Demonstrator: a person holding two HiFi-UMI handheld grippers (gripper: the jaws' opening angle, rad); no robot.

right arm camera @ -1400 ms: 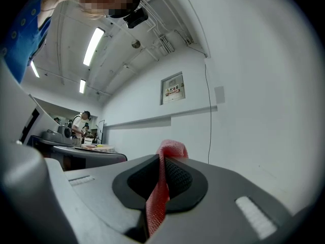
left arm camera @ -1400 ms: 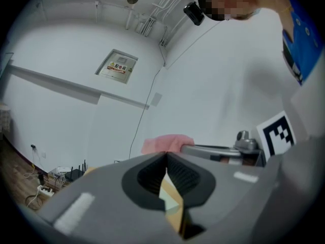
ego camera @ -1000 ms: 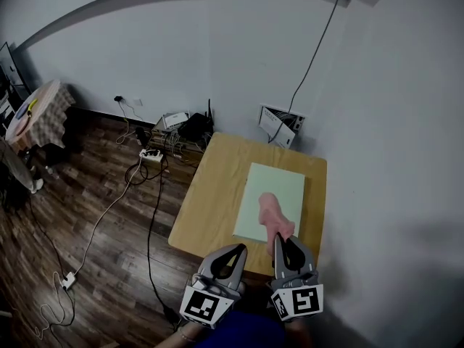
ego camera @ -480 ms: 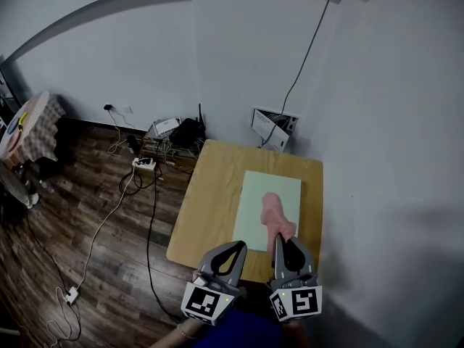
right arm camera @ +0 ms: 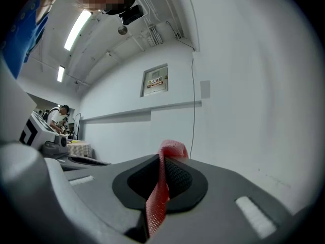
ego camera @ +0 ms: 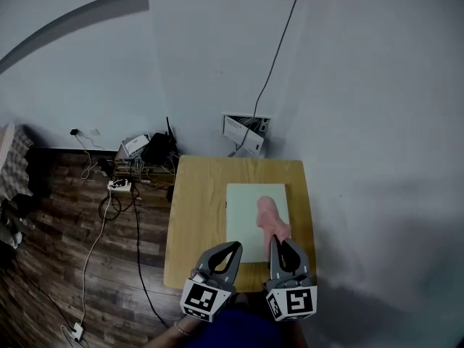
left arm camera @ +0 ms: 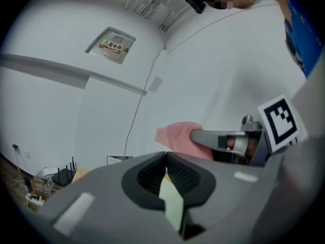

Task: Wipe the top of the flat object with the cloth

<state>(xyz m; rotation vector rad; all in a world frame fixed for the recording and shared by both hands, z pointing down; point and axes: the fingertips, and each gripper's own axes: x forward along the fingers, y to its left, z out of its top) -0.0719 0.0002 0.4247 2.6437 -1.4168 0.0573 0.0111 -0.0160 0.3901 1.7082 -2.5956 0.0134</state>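
the right tool [right arm camera: 161,159] is clamped on the pink cloth [right arm camera: 158,194]: in the right gripper view the fabric runs as a thin red-pink strip down the slit between the two jaws and bunches in a small fold just past the tips. the left tool [left arm camera: 166,154] has its jaws pressed together and grips nothing; only a sliver of pale green shows in the slit behind the tips.

in the head view both tools sit side by side at the near edge of the tabletop [ego camera: 194,216], the left tool [ego camera: 235,247] over bare wood and the right tool [ego camera: 278,241] just beside it. the cloth [ego camera: 267,214] stretches away from the right tool's tips over the right half of the flat object [ego camera: 245,212], a pale green rectangular sheet lying flat on the right part of the tabletop. whether the cloth rests on the sheet or hangs just above it cannot be told.

in the left gripper view the right tool [left arm camera: 199,136] pokes in from the right with the cloth [left arm camera: 172,135] sticking out of it.

beyond the tabletop, a router [ego camera: 159,148] and a tangle of cables [ego camera: 116,187] lie on the dark wood floor [ego camera: 58,252], near the white wall.
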